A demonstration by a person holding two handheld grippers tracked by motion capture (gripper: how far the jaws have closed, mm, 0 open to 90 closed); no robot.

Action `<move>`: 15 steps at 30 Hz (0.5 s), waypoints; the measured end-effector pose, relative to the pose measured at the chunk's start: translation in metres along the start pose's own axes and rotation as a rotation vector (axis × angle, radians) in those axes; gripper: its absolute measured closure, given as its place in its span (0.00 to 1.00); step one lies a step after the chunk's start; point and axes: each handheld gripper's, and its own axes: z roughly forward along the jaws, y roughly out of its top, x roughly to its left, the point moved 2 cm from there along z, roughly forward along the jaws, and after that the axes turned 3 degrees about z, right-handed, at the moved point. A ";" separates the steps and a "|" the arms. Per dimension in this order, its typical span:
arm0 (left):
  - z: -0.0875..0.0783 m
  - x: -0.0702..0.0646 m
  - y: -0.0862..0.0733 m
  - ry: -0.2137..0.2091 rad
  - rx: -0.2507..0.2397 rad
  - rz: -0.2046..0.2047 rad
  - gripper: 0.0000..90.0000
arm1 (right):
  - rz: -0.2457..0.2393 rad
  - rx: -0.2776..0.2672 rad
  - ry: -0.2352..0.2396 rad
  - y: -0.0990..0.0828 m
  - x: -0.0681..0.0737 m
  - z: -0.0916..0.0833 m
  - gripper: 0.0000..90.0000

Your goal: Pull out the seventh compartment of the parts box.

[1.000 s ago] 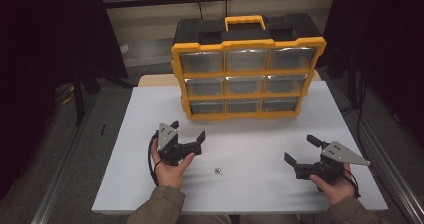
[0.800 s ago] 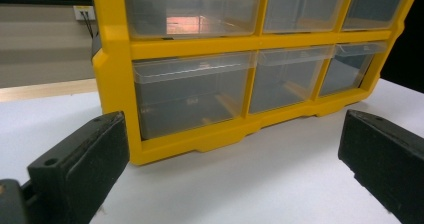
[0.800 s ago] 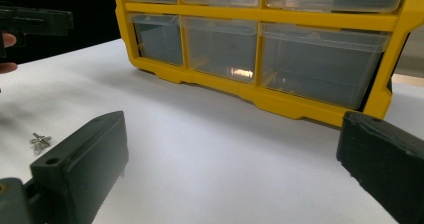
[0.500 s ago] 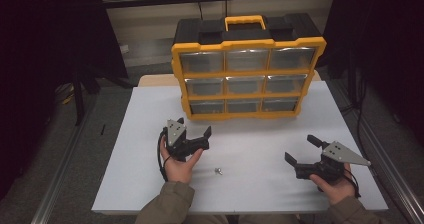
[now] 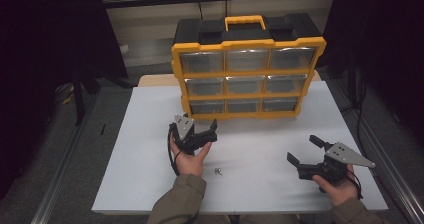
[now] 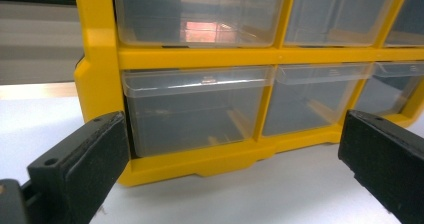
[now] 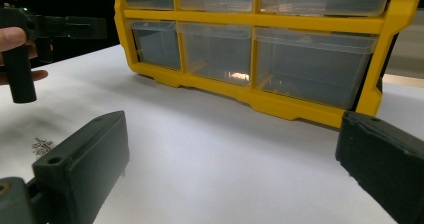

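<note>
A yellow and black organizer (image 5: 247,74) with three rows of clear drawers stands upright at the back of the white table (image 5: 140,134). My left gripper (image 5: 212,131) hovers open just in front of its lower left corner. In the left gripper view the wide-apart jaws frame the empty bottom-left drawer (image 6: 195,109), close but apart from it. My right gripper (image 5: 303,150) rests open near the front right, holding nothing. A small metal screw (image 5: 218,171) lies on the table between the hands, also seen as the screw (image 7: 42,145) in the right gripper view.
The organizer (image 7: 250,44) has a yellow carry handle (image 5: 245,21) on top. Bare white table (image 7: 210,149) lies between the right gripper and the organizer. The left gripper (image 7: 75,28) shows at the upper left of the right gripper view. Dark floor surrounds the table.
My left gripper has moved forward and to the right, closer to the organizer's bottom-left drawer. The right gripper and the screw have stayed put.
</note>
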 end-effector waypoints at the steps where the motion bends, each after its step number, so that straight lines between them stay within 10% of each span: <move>1: 0.001 0.000 0.000 0.007 0.007 0.011 0.00 | 0.004 -0.002 -0.002 0.000 0.000 0.000 0.01; 15: 0.027 -0.011 -0.006 0.059 0.013 0.038 0.00 | -0.011 -0.008 0.002 -0.001 0.000 -0.009 0.01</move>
